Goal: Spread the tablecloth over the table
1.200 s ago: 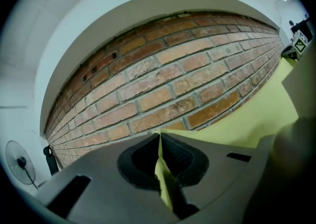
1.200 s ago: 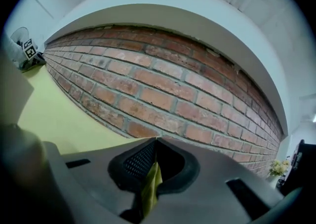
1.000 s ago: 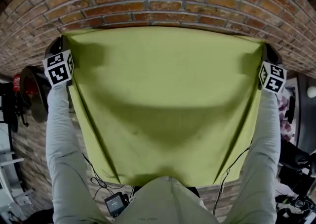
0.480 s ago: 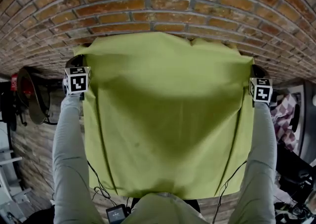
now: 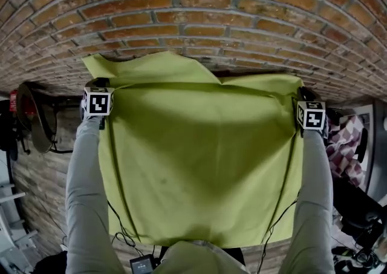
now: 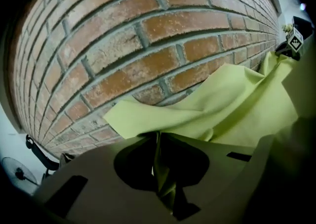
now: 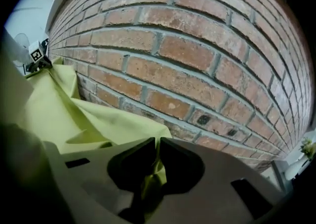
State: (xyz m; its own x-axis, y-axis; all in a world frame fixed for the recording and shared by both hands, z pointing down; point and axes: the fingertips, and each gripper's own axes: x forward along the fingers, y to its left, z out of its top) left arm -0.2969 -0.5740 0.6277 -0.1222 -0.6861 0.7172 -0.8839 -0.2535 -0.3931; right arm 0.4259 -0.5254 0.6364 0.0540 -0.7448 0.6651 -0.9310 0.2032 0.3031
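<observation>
A yellow-green tablecloth (image 5: 199, 158) hangs stretched between my two grippers in front of a brick wall, and it hides whatever lies under it. My left gripper (image 5: 98, 83) is shut on the cloth's far left corner, with a pinched fold between its jaws (image 6: 158, 136). On the far right corner my right gripper (image 5: 303, 94) is shut in the same way (image 7: 157, 141). Beyond both grips the loose far edge (image 6: 148, 116) flops toward the wall. The near edge hangs by my body. Each gripper view shows the other gripper far off, the right gripper (image 6: 291, 45) and the left gripper (image 7: 37, 57).
The brick wall (image 5: 199, 13) stands close behind the cloth's far edge. A dark round fan (image 5: 33, 115) is at the left. A checked cloth (image 5: 341, 143) and dark gear lie at the right. Cables and a small device (image 5: 140, 264) hang near my body.
Both grippers have come down with the cloth and now sit lower in the head view. The far edge, taut before, has flopped over toward the wall.
</observation>
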